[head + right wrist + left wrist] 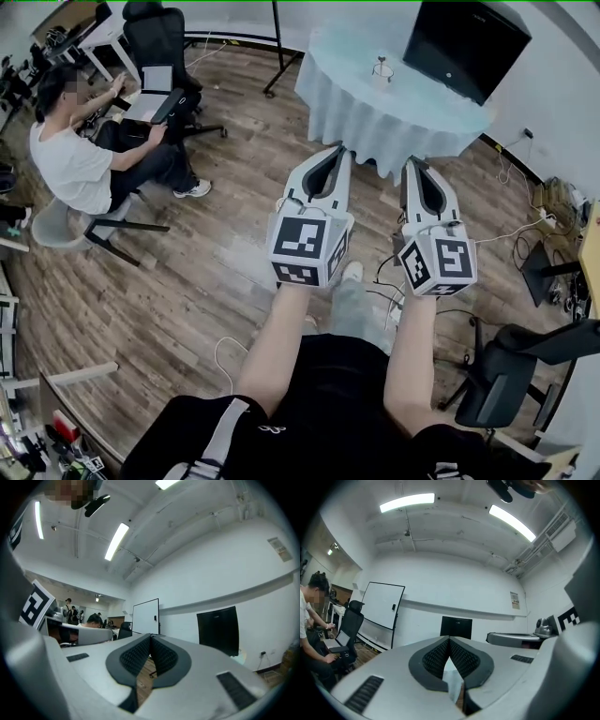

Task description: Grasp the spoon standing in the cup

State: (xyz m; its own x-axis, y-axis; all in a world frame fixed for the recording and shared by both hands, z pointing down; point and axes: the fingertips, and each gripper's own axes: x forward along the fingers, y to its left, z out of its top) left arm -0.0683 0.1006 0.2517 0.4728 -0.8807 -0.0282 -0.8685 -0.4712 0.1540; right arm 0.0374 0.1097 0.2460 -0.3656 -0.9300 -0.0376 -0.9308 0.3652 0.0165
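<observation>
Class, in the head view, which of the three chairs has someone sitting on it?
The pale grey chair at the left edge: a person sits on it. The black office chair beyond that person and the black chair at lower right seat nobody.

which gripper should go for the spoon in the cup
Left, narrowly: the left gripper sits nearer the cup, and its view frames the tablecloth. Both it and the right gripper are shut.

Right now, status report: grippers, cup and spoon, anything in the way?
Left gripper and right gripper both shut, empty, side by side. Cup on round table ahead, untouched; spoon too small to tell. Wood floor between.
</observation>
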